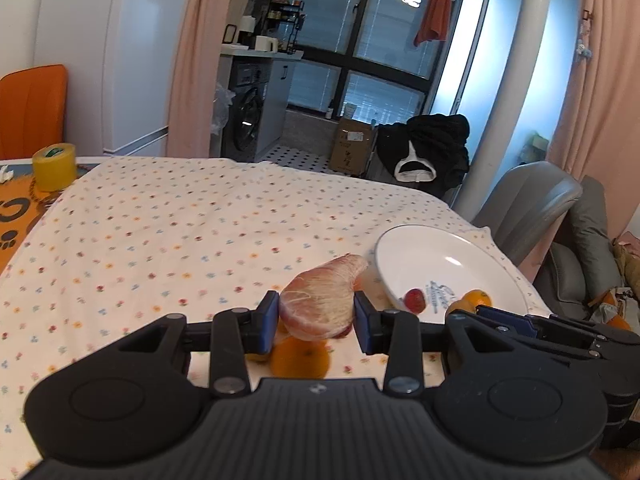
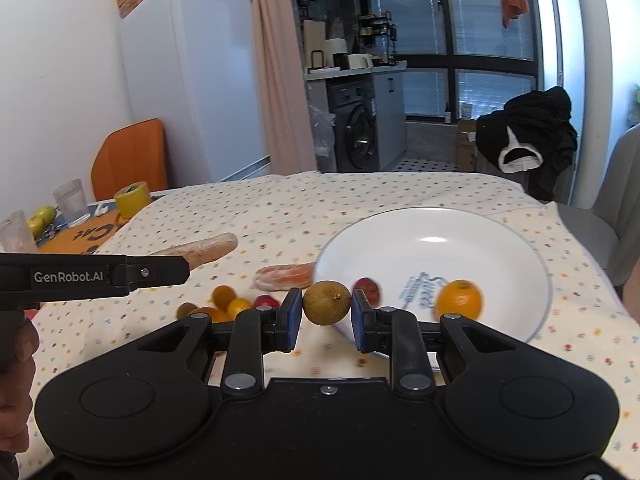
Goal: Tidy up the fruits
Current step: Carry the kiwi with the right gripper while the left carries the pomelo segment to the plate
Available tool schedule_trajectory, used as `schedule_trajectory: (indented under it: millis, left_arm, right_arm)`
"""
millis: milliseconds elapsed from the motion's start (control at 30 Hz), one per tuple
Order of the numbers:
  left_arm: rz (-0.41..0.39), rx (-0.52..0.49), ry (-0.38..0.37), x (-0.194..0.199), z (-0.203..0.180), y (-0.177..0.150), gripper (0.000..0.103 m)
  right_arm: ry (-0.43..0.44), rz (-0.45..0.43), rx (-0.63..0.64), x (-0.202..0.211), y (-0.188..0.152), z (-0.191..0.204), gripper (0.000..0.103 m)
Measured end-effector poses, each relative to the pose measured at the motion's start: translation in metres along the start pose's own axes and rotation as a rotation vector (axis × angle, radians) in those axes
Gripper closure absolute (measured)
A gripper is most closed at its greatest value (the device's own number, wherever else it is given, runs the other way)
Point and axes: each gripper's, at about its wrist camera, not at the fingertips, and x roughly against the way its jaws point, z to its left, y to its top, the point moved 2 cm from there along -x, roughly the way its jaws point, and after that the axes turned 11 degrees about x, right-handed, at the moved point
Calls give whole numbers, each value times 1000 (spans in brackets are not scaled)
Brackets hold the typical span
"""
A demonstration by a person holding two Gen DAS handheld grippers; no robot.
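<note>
Both grippers are carrying fruit to the white plate [image 2: 500, 248]: the left gripper [image 1: 316, 316] squeezes a pink pomelo piece [image 1: 320, 300], the right gripper [image 2: 326, 312] squeezes a small brown fruit [image 2: 327, 302] above the plate's near-left rim, and next each should lower and let go.

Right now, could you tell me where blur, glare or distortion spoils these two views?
Left wrist view: the pomelo segment in the left gripper is soft, the oranges beneath blurrier; fisheye bends the fridge. Right wrist view: the brown fruit in the right gripper is sharp, the orange on the plate smeared; glare marks the plate.
</note>
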Motion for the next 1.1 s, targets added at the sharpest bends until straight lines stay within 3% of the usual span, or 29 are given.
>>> schedule_trajectory:
  millis: [567, 1100]
  left_arm:
    - [31, -54, -49, -28, -52, -6, 66]
    - [77, -101, -50, -76, -86, -2, 66]
  right_arm:
    - [-63, 6, -53, 6, -12, -61, 79]
    - [-73, 31, -122, -22, -23, -112, 79]
